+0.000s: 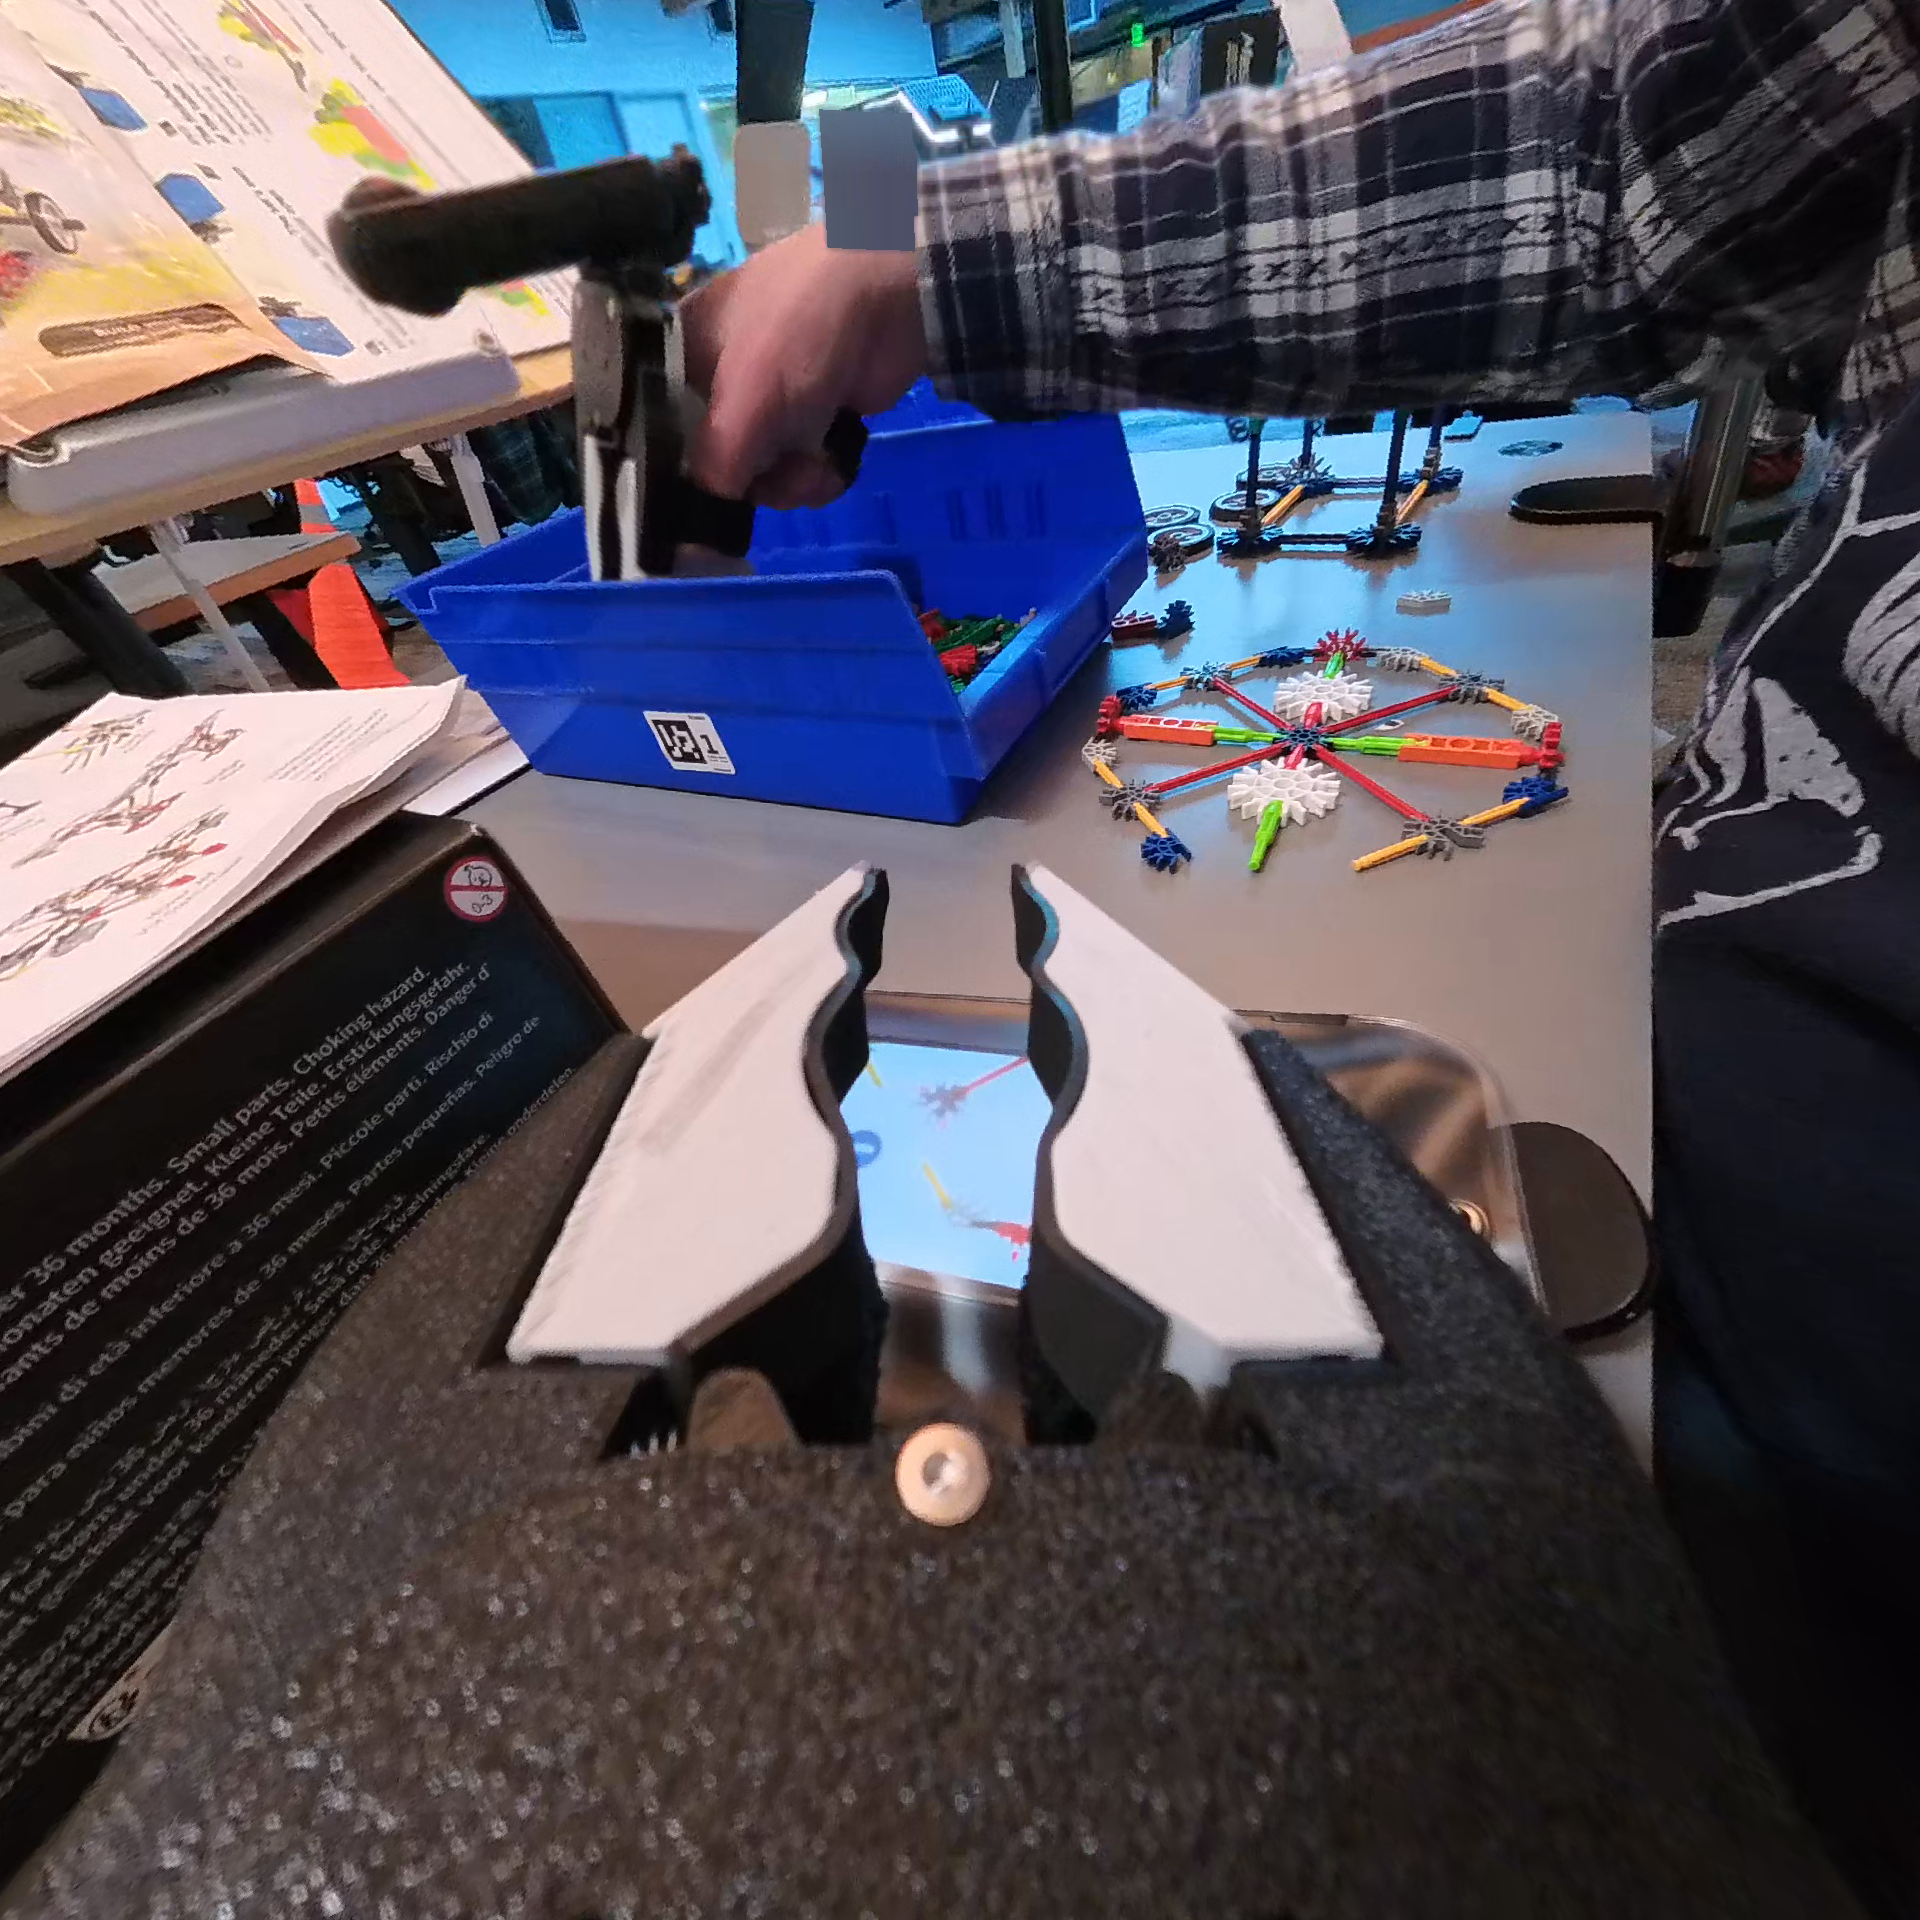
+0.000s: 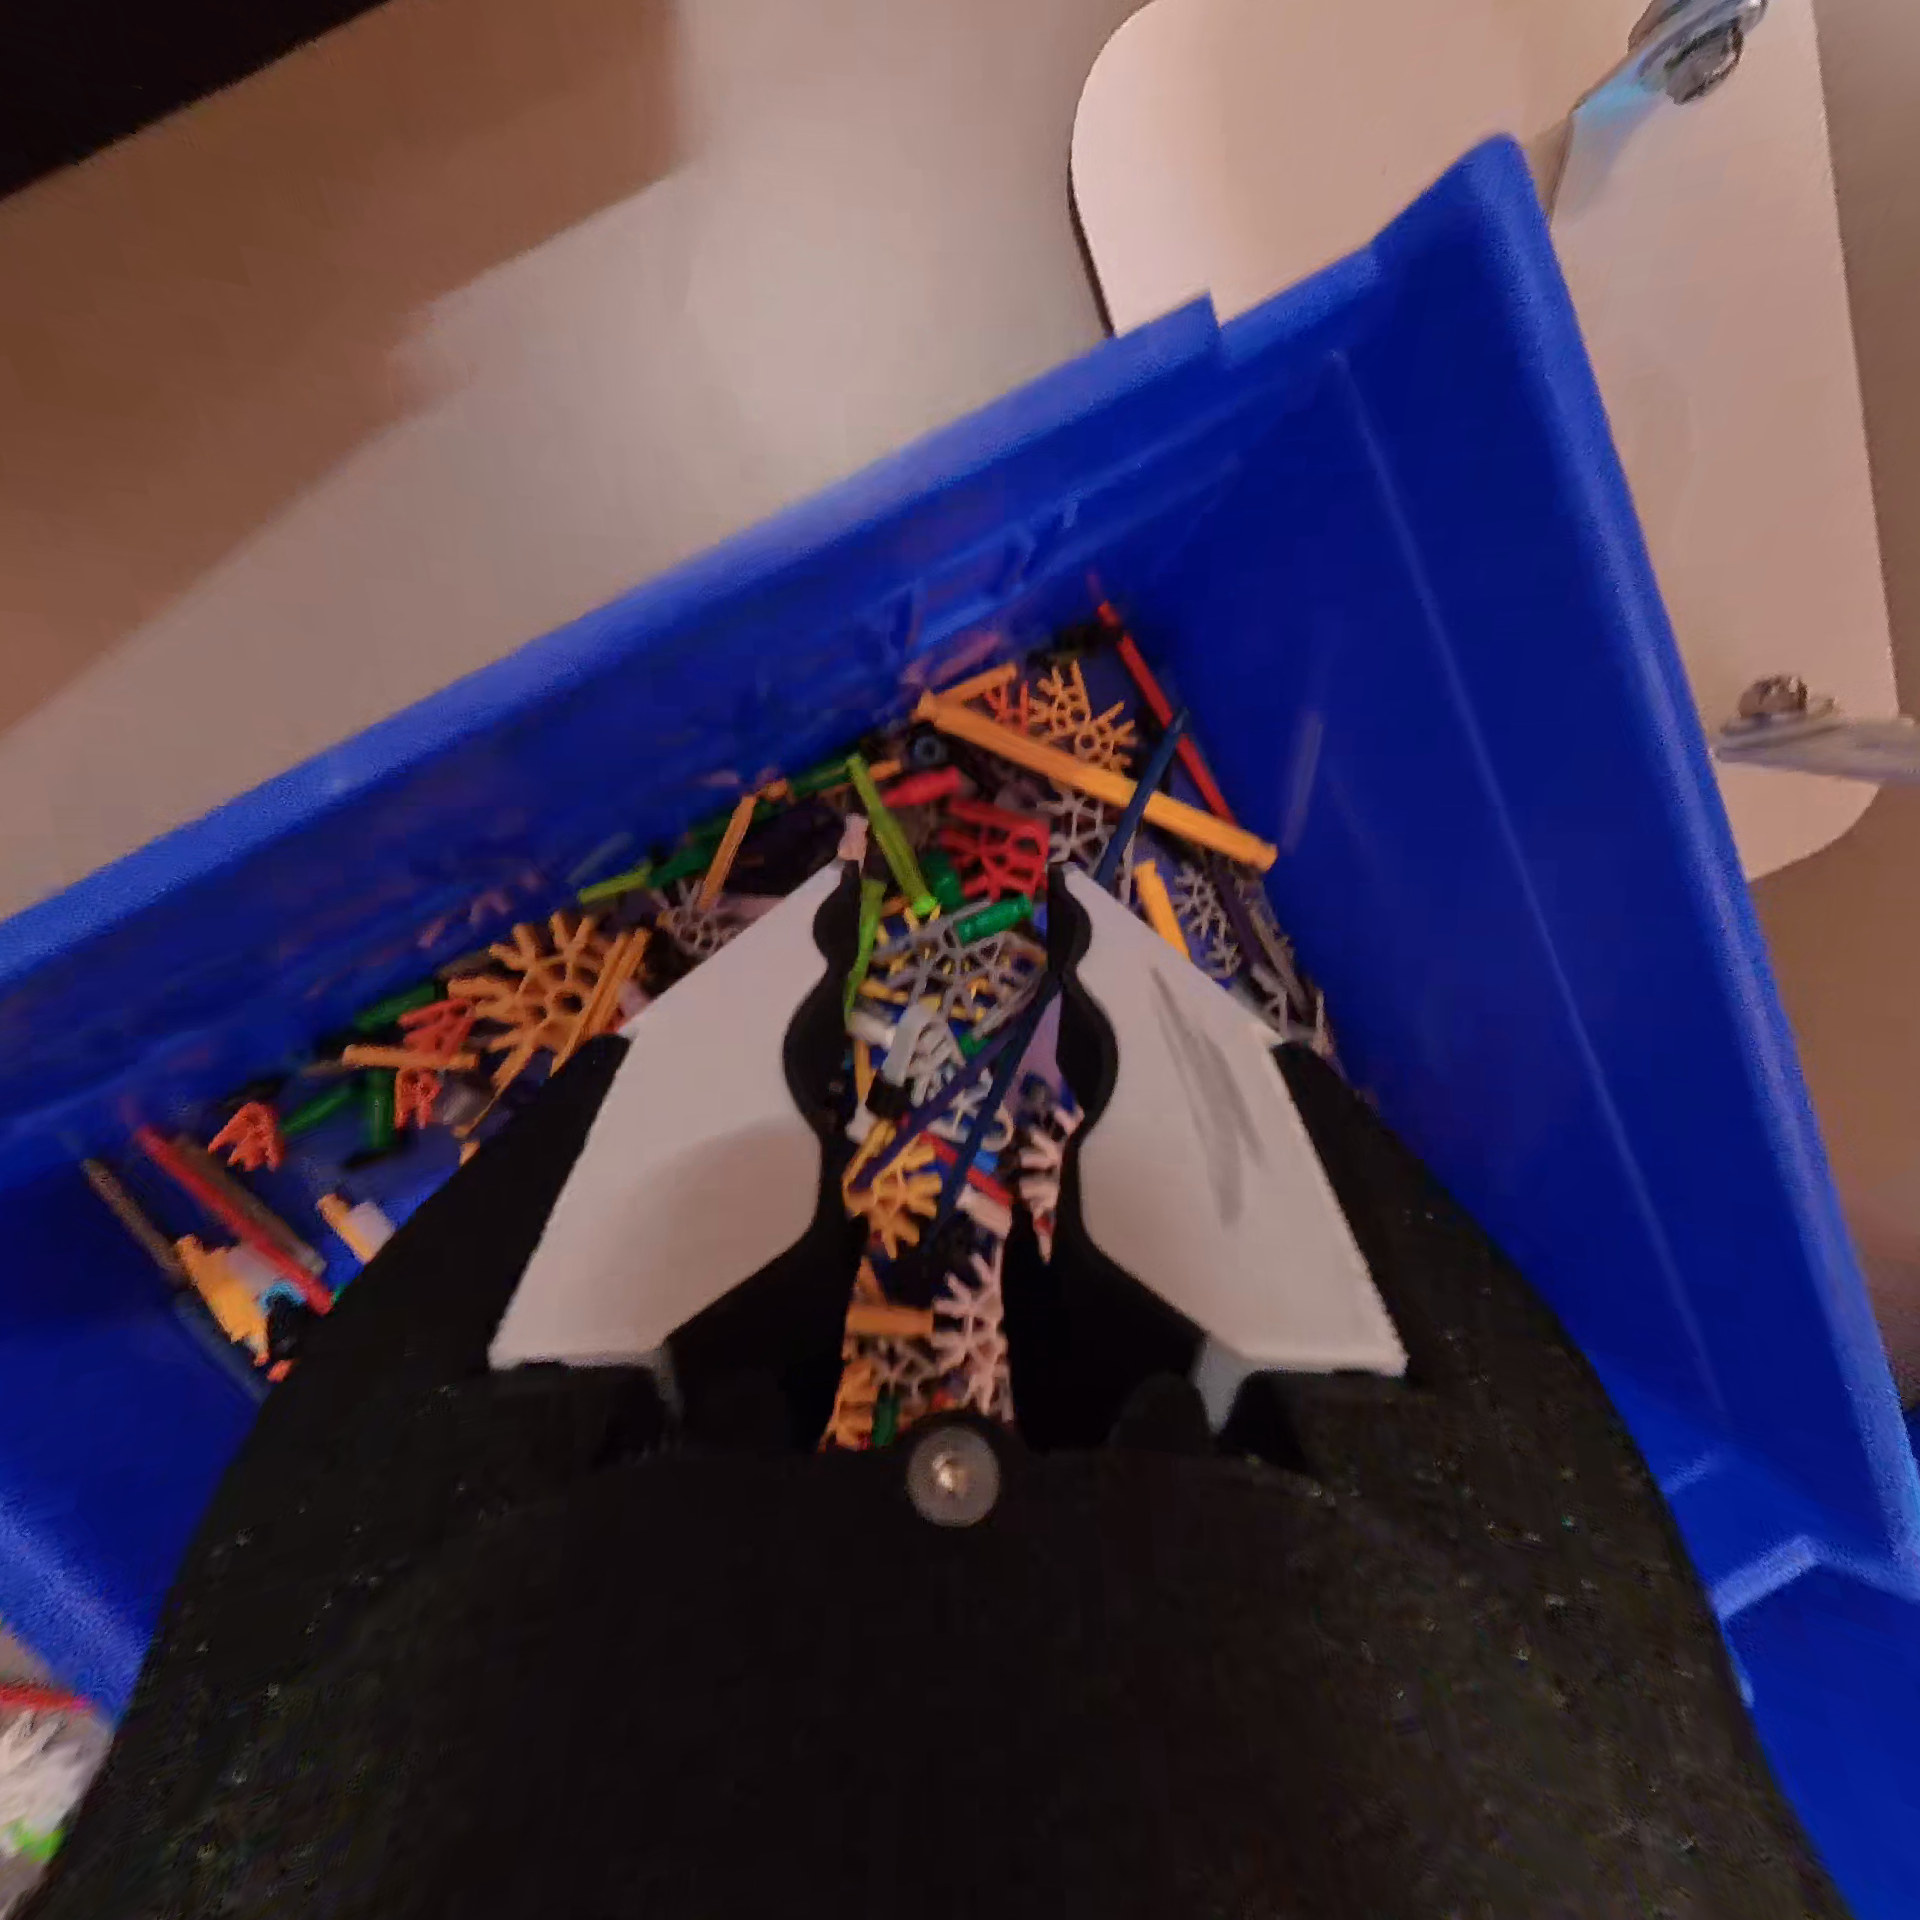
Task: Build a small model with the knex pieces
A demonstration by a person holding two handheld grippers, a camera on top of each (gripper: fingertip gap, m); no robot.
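Bin (image 2: 1455, 727) parts (image 2: 935, 966) lay under your spread, empty right gripper (image 2: 951, 883) at frame centre, while your left gripper (image 1: 948, 894) hung parted, empty, above a tablet (image 1: 956, 1164).

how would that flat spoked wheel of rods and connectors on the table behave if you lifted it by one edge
The spoked wheel would probably sag, since thin rods span it. Its snap-fit joints might pop apart. It looks light, being an open plastic frame, and would likely slide on the smooth grey table if pushed.

Tablet (image 1: 940, 1153) mostly behind tongs.
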